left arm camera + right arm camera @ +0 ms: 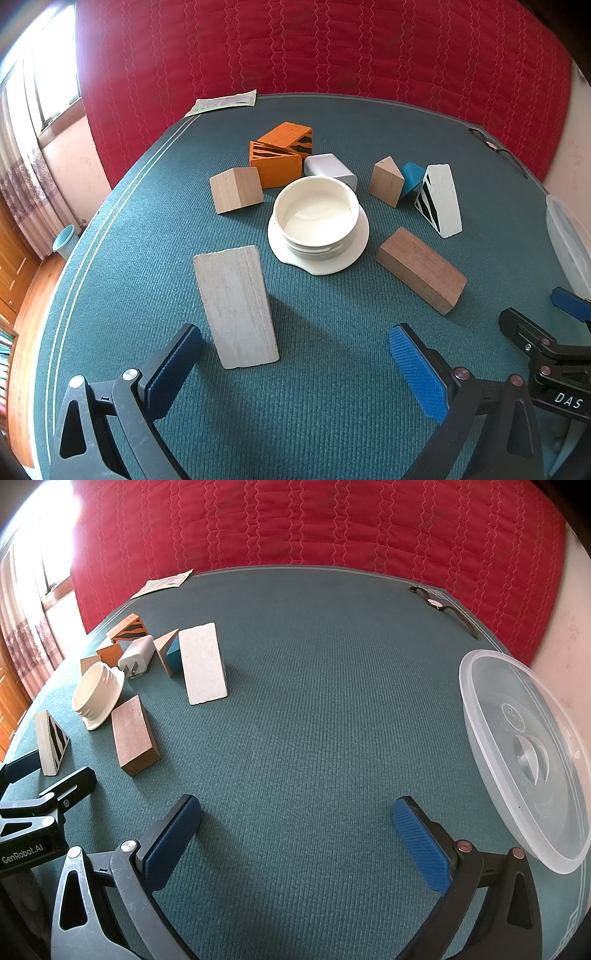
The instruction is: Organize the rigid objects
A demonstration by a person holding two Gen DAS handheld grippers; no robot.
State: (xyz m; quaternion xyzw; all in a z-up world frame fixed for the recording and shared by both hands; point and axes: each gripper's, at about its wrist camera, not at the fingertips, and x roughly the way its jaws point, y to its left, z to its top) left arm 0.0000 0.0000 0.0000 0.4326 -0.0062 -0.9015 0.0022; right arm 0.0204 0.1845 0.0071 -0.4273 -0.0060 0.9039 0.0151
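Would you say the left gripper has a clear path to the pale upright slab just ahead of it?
Probably yes. The left gripper has its jaws wide open, and the pale slab stands just ahead toward its left jaw, with only bare green cloth between.

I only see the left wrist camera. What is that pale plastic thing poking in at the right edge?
Observer: The right wrist camera shows it whole. It is a round, see-through plastic lid with a moulded grip in its middle.
Operator: And the white cube behind the cream bowl?
Observer: From the other side it shows two metal prongs on one face, so it looks like a plug adapter.
Operator: Is the other gripper holding anything?
Observer: No. The right gripper is open over bare green cloth, with nothing between its fingers.
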